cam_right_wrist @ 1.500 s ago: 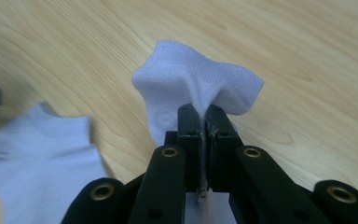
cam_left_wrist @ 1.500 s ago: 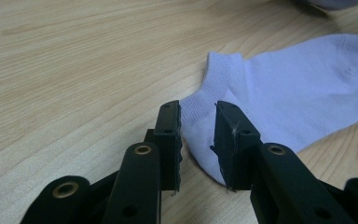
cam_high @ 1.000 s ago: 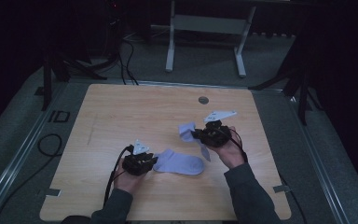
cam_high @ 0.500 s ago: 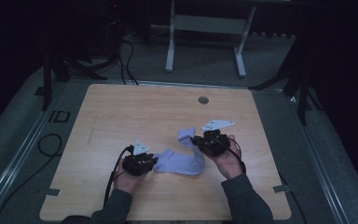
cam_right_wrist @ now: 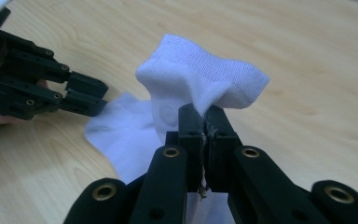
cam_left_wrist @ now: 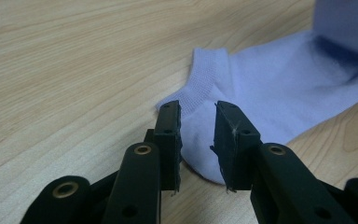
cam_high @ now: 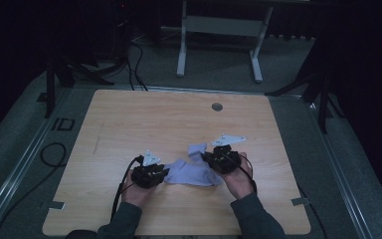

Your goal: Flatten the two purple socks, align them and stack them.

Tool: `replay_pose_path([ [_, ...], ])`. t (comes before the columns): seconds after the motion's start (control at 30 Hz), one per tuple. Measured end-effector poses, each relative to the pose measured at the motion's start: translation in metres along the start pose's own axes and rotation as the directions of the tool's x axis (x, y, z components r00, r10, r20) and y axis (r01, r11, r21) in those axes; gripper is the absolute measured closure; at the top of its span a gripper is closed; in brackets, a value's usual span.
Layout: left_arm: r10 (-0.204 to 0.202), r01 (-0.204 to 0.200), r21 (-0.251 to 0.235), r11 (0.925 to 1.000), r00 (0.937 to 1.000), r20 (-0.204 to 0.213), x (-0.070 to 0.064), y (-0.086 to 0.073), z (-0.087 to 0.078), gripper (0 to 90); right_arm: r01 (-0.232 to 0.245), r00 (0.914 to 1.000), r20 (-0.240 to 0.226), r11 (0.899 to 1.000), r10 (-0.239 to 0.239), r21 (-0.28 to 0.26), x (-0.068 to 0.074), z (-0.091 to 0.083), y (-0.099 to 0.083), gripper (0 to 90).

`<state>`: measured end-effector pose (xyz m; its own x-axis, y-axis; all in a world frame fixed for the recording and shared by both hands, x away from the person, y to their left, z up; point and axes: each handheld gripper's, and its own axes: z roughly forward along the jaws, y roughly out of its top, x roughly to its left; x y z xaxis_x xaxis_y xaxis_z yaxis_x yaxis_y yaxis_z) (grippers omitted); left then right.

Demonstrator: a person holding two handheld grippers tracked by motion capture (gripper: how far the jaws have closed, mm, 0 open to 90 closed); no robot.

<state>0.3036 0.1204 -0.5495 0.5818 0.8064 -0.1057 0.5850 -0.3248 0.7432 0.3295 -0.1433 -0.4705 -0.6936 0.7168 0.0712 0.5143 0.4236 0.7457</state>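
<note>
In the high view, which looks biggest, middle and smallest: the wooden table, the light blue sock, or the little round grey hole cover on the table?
1. Light wooden table, by far the largest.
2. Light blue fabric sock, between the two black hand-held grippers.
3. Small round grey hole cover, the smallest; it lies farther from the camera, which shrinks it slightly.

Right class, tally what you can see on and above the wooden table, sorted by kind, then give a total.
Socks, pale blue: 1, the sock
Handheld grippers: 2, the left gripper and the right gripper
Tables: 1, the wooden table
Total: 4
</note>
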Motion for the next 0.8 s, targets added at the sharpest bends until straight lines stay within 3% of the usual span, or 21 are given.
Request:
replay_pose_path([
  [0.1,-0.003,0.003,-0.016,0.9999,1.0,0.007,0.0,0.001,-0.004,70.8,-0.019,0.9997,-0.017,1.0,0.019,0.007,0.002,0.009,-0.003,87.1],
  [0.2,-0.012,0.014,-0.055,0.9984,0.9989,0.046,0.0,0.003,-0.012,70.7,-0.042,0.9981,-0.044,0.999,0.043,0.026,0.004,0.022,-0.009,87.0],
  [0.37,0.015,-0.005,-0.101,0.9949,0.9953,0.096,-0.004,0.009,-0.019,70.6,-0.043,0.9971,-0.061,0.998,0.045,0.035,0.006,0.031,-0.013,87.0],
  [0.63,0.052,-0.045,-0.056,0.9974,0.9899,0.132,-0.013,0.014,-0.003,70.1,-0.027,0.9953,-0.091,0.999,0.031,0.045,0.014,0.042,-0.018,87.0],
  [0.8,0.047,-0.042,-0.041,0.9983,0.9891,0.14,-0.014,0.014,0.004,69.7,-0.008,0.994,-0.108,0.998,0.014,0.059,0.019,0.049,-0.021,87.0],
])
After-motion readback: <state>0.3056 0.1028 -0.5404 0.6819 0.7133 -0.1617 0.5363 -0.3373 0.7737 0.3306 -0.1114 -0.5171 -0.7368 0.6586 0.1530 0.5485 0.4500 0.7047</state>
